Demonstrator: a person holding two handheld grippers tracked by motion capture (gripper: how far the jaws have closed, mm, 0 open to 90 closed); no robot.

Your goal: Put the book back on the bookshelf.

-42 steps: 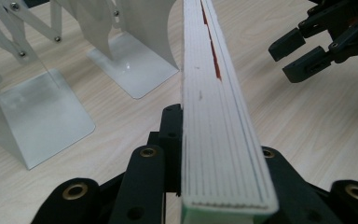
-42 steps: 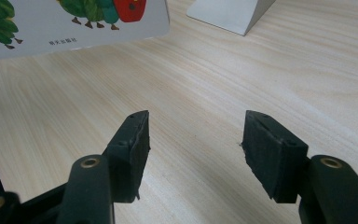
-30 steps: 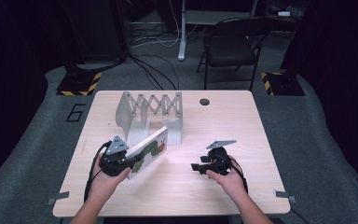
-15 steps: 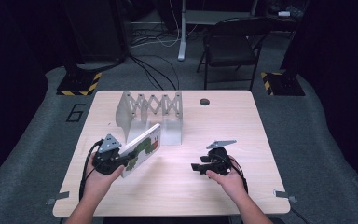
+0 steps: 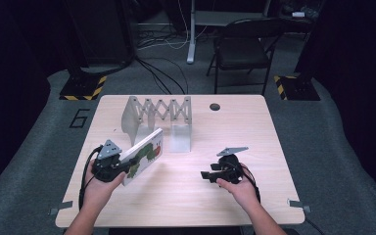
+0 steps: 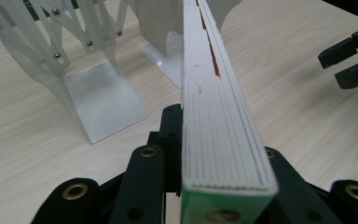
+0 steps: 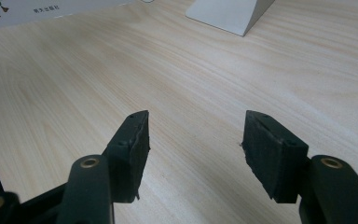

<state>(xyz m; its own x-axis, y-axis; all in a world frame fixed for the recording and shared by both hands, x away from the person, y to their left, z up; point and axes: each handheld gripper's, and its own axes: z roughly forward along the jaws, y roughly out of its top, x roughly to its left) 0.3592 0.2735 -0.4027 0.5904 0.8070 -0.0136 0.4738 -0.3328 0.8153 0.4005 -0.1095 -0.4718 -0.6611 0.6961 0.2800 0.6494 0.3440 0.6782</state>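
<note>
In the high view, a picture book (image 5: 143,156) is held clamped in the left gripper (image 5: 111,166), tilted above the table (image 5: 186,196) just before the expanding book rack (image 5: 156,115); it should be stood upright and eased between the rack's plates. In the left gripper view, the book's (image 6: 214,112) edge is seen pinched between the jaws, pointing toward the rack (image 6: 74,60). In the right gripper view, the right gripper (image 7: 193,140) is seen partly open and empty, well apart from the book.

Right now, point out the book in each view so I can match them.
High view: book left of centre, clamped in the left gripper.
Left gripper view: book edge-on, running up the middle.
Right gripper view: its cover corner at top left.
Shared landmark: white expanding rack.
</note>
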